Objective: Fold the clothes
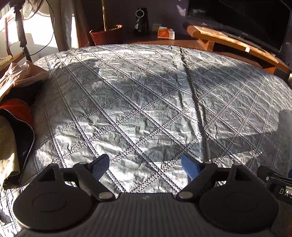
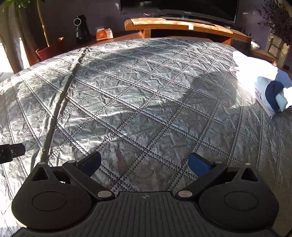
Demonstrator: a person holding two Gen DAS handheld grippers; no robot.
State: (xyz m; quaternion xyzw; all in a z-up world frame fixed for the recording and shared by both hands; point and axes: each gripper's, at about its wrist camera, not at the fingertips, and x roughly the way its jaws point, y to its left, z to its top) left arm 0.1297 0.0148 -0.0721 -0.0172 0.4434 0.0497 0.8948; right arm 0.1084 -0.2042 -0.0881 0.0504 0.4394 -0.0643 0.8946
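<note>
A heap of unfolded clothes [image 1: 16,102] lies at the left edge of the silver quilted cover [image 1: 146,91]: a beige garment, a dark zip jacket with orange lining and an olive piece. My left gripper [image 1: 146,166] is open and empty, hovering over the bare cover to the right of the heap. In the right wrist view, folded white and blue clothes [image 2: 262,85] are stacked at the cover's right edge. My right gripper [image 2: 146,164] is open and empty over the bare cover [image 2: 138,94], well left of the stack.
A long crease [image 1: 193,102] runs across the cover. Beyond the far edge stand a wooden TV stand [image 1: 228,42] with a TV [image 2: 180,9], a black appliance [image 1: 141,20], an orange tissue box [image 1: 165,32] and a red plant pot [image 1: 105,35]. A fan stand [image 1: 21,34] is at the far left.
</note>
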